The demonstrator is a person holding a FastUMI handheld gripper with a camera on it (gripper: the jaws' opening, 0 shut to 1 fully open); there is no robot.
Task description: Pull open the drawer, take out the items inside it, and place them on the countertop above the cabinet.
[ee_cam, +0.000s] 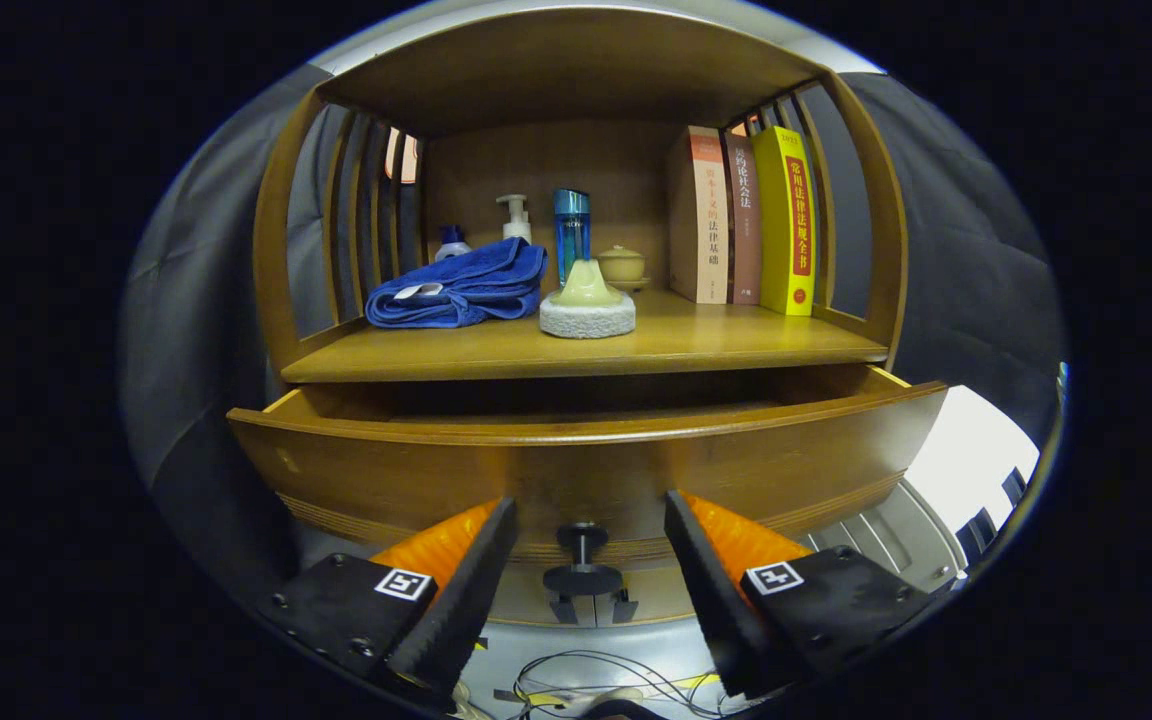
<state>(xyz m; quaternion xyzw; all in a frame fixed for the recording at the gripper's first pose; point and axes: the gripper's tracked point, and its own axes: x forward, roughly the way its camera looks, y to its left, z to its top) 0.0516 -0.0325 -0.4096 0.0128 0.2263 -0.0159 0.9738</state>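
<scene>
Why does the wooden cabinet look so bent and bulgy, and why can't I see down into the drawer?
In the gripper view the fisheye lens bows straight lines, so the drawer front and countertop curve. The drawer's inside lies in deep shadow, its contents hidden. The blue towel and books are sharp and evenly lit. The open gripper straddles the knob without touching.

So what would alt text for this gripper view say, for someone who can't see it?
The open gripper hangs in front of a wooden drawer pulled partly out, its dark knob between the fingers. On the countertop above sit a blue towel, a sponge, bottles and books.
</scene>
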